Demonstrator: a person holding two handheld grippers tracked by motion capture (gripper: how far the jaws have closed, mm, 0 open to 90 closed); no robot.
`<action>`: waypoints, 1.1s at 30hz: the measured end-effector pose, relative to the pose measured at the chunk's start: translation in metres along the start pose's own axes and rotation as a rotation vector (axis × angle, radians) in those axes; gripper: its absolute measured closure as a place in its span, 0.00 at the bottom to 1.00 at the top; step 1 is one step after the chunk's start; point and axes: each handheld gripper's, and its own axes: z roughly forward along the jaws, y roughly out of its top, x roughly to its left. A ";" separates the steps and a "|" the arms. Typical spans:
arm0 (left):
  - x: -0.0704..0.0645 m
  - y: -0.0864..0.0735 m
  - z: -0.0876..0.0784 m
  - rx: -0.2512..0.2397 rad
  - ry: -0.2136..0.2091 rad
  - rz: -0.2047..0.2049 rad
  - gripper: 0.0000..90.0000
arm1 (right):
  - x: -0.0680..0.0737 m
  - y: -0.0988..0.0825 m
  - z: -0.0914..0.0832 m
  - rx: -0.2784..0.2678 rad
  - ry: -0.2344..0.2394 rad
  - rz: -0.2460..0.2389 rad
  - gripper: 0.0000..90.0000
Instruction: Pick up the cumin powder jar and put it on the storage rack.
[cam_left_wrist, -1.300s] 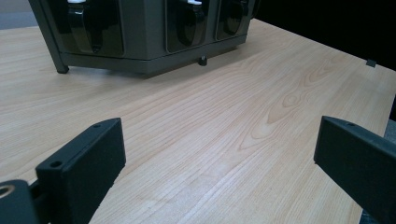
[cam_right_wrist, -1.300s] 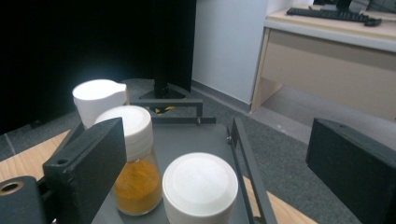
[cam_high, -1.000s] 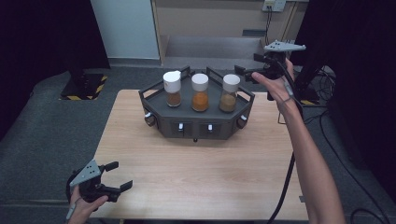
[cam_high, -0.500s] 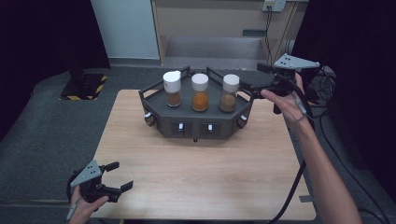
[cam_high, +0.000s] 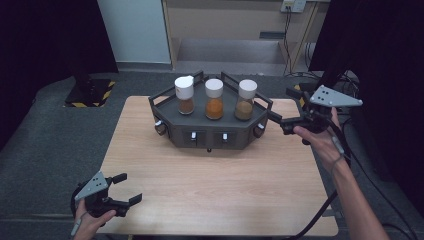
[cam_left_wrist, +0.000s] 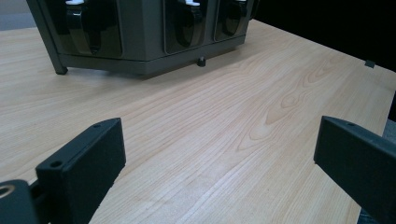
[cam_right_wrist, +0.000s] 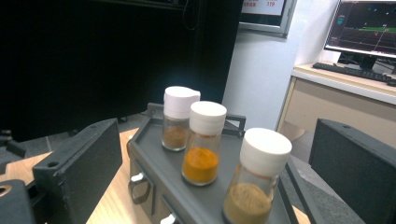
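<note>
A dark grey six-sided rack (cam_high: 210, 134) stands at the far middle of the wooden table (cam_high: 215, 185). On it stand three white-capped spice jars: brown (cam_high: 184, 95), orange (cam_high: 214, 99) and tan (cam_high: 246, 100). My right gripper (cam_high: 281, 106) hovers just off the rack's right corner and points left at it. It is open, its jaws have just been opening, and nothing is gripped. Along its jaws I see the tan jar (cam_right_wrist: 259, 179) nearest, then the orange (cam_right_wrist: 204, 142) and brown (cam_right_wrist: 180, 119) ones. My left gripper (cam_high: 127, 189) rests open at the table's near left corner and faces the rack's front (cam_left_wrist: 140, 42).
The right gripper's cable (cam_high: 320, 210) trails off the table's right edge. A yellow-and-black striped base (cam_high: 89, 92) sits on the floor at far left. A desk with a monitor (cam_right_wrist: 366, 23) and keyboard stands beyond the rack. Bare tabletop (cam_left_wrist: 243, 135) lies between the left gripper and the rack.
My right gripper has moved right and down, from behind the rack's right side to beside its right corner. The left gripper has stayed put.
</note>
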 end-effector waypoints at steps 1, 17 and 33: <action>0.000 0.000 0.000 0.000 0.001 0.001 0.01 | 0.002 -0.003 -0.003 0.000 0.001 -0.001 0.03; -0.001 0.000 -0.001 -0.009 0.007 0.005 0.01 | 0.044 -0.053 -0.044 -0.019 -0.048 -0.067 0.03; -0.003 -0.001 -0.001 -0.011 0.014 0.007 0.01 | 0.075 -0.110 -0.072 -0.006 -0.107 -0.035 0.03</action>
